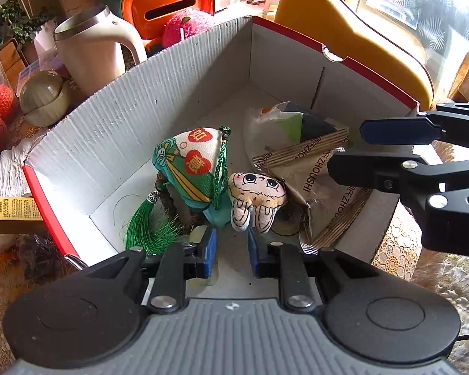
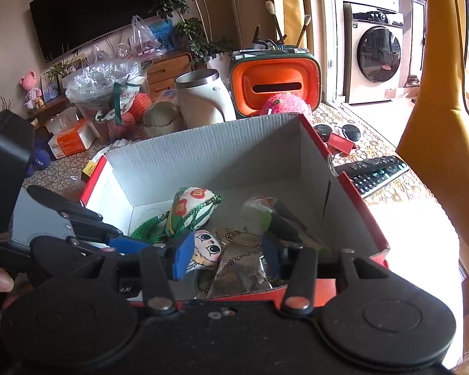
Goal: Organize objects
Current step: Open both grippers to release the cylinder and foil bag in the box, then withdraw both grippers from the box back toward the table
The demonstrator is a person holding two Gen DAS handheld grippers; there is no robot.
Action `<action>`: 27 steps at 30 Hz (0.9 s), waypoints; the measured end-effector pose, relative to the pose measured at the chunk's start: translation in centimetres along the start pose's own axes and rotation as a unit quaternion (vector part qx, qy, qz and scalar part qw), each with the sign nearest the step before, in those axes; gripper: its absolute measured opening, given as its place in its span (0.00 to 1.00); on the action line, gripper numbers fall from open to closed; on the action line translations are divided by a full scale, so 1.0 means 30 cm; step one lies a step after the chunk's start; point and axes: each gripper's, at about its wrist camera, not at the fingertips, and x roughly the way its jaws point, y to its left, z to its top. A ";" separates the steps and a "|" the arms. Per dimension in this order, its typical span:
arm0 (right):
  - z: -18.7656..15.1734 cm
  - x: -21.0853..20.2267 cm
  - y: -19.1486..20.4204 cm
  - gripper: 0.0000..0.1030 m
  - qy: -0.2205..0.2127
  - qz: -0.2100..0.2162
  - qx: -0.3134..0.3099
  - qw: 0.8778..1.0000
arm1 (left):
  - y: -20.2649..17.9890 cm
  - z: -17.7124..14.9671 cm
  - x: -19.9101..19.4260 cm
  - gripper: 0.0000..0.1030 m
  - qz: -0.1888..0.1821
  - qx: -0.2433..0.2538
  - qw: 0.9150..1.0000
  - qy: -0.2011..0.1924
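Inside a red-edged cardboard box (image 1: 172, 72): green embroidered sachet (image 1: 190, 162), long axis running toward the far corner, tassel (image 1: 147, 225) trailing nearward. Beside it, a small face plush (image 1: 256, 197) and foil packets (image 1: 312, 162). Left gripper (image 1: 233, 245) and right gripper (image 2: 228, 254) both poised over the box, parted, holding nothing.

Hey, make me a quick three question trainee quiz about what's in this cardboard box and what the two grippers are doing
1. True or false: the green tasselled sachet lies inside the cardboard box.
2. Which thing lies nearest the left gripper? A sachet tassel B cartoon-face plush C kettle
3. Fill in: both the left gripper and the right gripper are ____ and hold nothing.

Key: 1 true; 2 B; 3 open
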 end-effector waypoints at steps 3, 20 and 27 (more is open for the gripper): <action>-0.001 -0.013 0.007 0.50 -0.001 0.001 0.002 1.000 | 0.002 -0.004 -0.023 0.20 -0.002 -0.004 1.000 -0.009; -0.005 -0.112 0.116 0.71 -0.015 -0.016 -0.010 1.000 | 0.057 -0.059 -0.207 0.29 -0.012 -0.019 0.997 -0.067; -0.013 -0.153 0.172 0.79 -0.019 -0.021 -0.013 1.000 | 0.093 -0.103 -0.297 0.29 -0.023 -0.025 0.995 -0.090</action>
